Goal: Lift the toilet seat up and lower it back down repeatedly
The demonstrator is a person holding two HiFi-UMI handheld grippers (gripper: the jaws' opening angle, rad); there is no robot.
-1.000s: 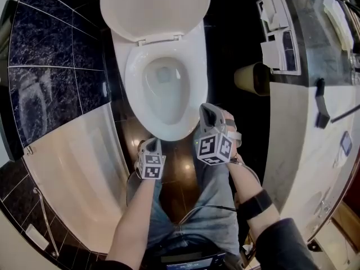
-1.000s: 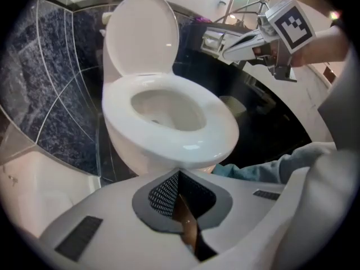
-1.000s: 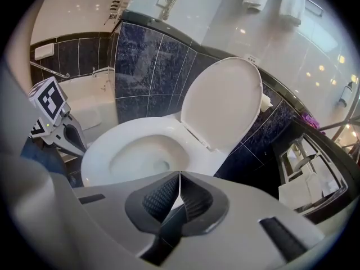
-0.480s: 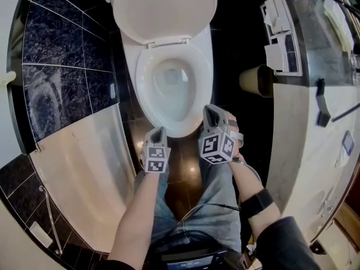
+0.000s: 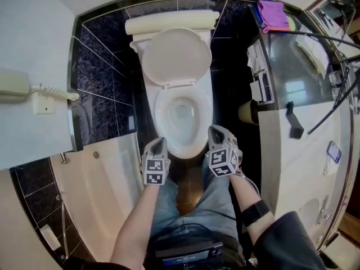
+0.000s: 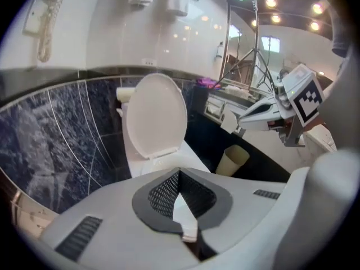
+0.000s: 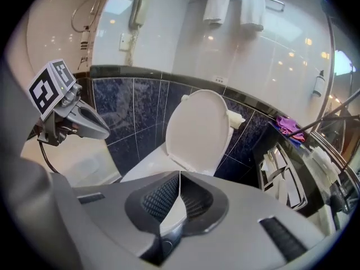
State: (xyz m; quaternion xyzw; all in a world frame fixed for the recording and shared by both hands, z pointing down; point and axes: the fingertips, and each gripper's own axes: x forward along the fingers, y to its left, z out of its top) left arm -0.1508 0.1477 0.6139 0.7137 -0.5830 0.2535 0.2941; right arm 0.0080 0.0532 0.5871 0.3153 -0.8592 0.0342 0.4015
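White toilet seat (image 5: 161,114) lies flat, long axis running away from you, lid (image 5: 175,56) upright; your left tool (image 5: 159,143) and right tool (image 5: 214,130) are pressed together, empty.

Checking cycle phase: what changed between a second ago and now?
Both the left gripper and right gripper rose away from the toilet rim as the person straightened up. The lid stays upright; fingers shut, nothing held.
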